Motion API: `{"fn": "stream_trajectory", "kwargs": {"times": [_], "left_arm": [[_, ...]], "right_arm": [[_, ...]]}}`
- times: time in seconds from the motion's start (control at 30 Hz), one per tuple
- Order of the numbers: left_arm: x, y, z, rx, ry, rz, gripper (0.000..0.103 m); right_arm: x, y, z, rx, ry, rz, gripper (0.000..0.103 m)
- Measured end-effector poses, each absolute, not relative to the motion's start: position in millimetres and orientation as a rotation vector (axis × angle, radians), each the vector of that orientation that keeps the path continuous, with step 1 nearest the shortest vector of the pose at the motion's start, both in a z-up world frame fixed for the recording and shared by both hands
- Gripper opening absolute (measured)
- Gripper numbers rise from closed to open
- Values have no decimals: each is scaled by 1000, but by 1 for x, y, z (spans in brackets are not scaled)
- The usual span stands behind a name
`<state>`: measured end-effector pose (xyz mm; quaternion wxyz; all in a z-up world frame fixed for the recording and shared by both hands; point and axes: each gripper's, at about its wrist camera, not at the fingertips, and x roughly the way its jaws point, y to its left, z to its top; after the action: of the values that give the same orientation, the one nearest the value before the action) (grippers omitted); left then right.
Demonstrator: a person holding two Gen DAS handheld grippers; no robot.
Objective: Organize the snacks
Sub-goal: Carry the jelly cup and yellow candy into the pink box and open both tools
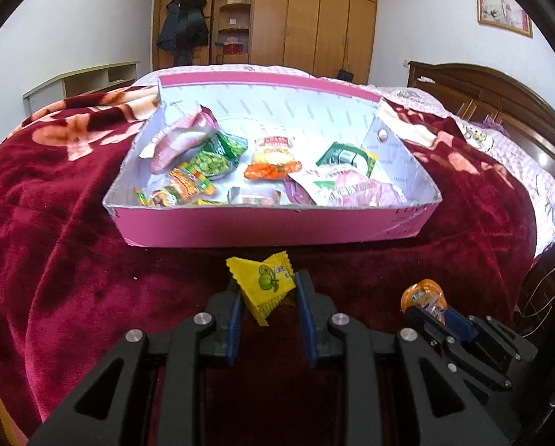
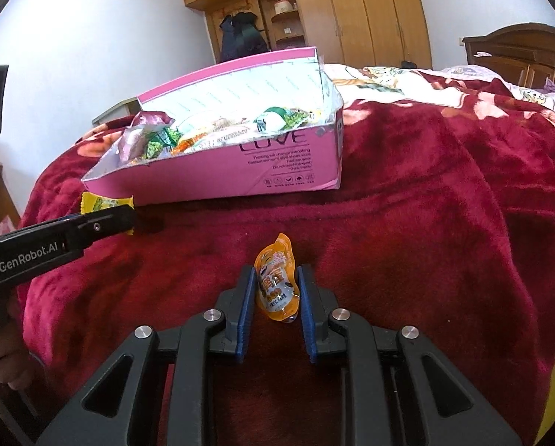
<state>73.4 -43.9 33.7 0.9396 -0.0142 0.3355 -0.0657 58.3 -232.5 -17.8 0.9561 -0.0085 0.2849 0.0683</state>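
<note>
clamped in the left gripper [image 1: 268, 290]: a yellow snack packet [image 1: 264, 284] with a green fruit print, blue pads [image 1: 236, 316] pressing its two sides, packet tilted with one corner pointing down. held just short of the pink cardboard box [image 1: 270, 226], above the dark red blanket [image 1: 62, 223]; cannot tell whether the packet touches the blanket.

clamped in the right gripper [image 2: 275, 290]: an orange snack pouch [image 2: 276, 282], upright between the blue pads [image 2: 244, 308], its top sticking out past the fingertips. hovering over or resting on the same blanket [image 2: 426, 241], well short of the box [image 2: 218, 182]; contact not clear.

seen from the right wrist view: the left gripper [image 2: 108, 219] at far left, side on, with the yellow packet [image 2: 104, 202] poking out above its finger, close to the near corner of the box. seen from the left wrist view: the right gripper [image 1: 431, 310] at lower right with the orange pouch [image 1: 422, 295] at its tip.

inside the box, lying loose on the white floor: a green pea packet [image 1: 214, 160], an orange carrot-coloured packet [image 1: 272, 171], a green-and-white sachet [image 1: 346, 156], pinkish wrappers [image 1: 181, 141] at the left wall and more at the right front [image 1: 355, 189], plus several small colourful packets [image 1: 184, 186] near the front left corner.

behind the bed: a wooden wardrobe [image 1: 314, 18], a dark coat [image 1: 182, 26] hanging at its left, a wooden headboard [image 1: 500, 100] at right.
</note>
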Motion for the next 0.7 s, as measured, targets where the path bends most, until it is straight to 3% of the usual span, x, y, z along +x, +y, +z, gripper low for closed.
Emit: {"fn": "stream_trajectory", "kwargs": {"times": [0.7], "left_arm": [[77,-12,71,-142,630,-170,27]], "right_arm": [[48,-215,30,20,553,234,23]]}}
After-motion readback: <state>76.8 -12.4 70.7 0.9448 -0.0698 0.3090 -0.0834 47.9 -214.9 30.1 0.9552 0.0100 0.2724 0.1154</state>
